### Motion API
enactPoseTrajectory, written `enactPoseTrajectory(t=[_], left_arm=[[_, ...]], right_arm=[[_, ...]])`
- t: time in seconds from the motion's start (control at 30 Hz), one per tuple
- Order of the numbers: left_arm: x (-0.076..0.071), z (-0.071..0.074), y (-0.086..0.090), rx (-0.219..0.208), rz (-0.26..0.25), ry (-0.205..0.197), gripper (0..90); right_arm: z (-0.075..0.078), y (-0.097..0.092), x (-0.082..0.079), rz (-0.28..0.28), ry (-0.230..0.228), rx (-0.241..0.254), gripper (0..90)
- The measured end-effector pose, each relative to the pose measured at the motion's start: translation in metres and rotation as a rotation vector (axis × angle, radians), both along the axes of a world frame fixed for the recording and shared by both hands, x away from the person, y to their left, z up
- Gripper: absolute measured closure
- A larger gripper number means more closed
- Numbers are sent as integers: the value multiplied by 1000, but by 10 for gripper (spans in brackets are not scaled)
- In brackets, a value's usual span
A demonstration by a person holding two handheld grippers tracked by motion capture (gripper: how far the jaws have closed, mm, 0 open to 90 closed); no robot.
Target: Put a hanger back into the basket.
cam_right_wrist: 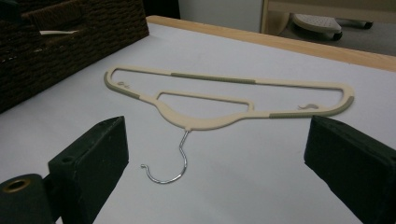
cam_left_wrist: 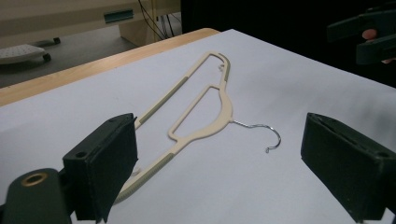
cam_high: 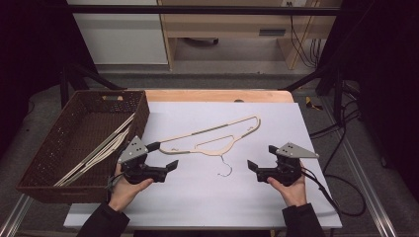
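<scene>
Hanger (cam_high: pixel 212 138) between two wide-spread grippers

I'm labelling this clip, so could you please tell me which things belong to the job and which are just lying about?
Likely in use:
- beige hanger on the white sheet
- brown basket holding more hangers
- both open hand-held grippers: left, right

Just lying about:
- floor cables
- wooden desk behind

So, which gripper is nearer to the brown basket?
Left. The left gripper hovers just beside the basket, near its right wall, over one end of the hanger. The right gripper is across the table, beyond the hanger's hook.
</scene>
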State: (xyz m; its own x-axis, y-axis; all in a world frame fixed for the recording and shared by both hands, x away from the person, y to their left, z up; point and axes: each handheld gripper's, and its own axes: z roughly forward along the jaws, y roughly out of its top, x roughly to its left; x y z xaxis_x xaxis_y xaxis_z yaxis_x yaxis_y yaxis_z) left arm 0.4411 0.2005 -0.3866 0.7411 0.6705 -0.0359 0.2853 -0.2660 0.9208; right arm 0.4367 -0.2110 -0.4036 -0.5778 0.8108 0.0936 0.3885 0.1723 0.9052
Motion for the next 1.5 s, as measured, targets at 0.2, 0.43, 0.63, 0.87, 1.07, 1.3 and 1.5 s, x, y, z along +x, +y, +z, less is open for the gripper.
enactPoseTrajectory(t=[0.2,0.43,0.63,0.87,1.07,1.3,1.5], left_arm=[[2,-9,-4,23,-2,15,105],[4,-13,-4,30,-2,21,103],[4,-13,-2,35,-10,15,99],[5,-13,-1,40,-4,15,96],[5,-14,-2,47,-2,14,97],[5,-15,-2,50,-2,17,100],[6,-18,-3,61,-2,26,101]], right_arm=[[0,21,7,16,23,-23,173],[-9,52,26,11,75,-59,259],[-24,69,45,-10,121,-68,354],[-45,86,60,-19,184,-110,494],[-62,97,67,-19,229,-149,625],[-72,100,71,-37,257,-165,759],[-77,104,72,-29,278,-167,803]])
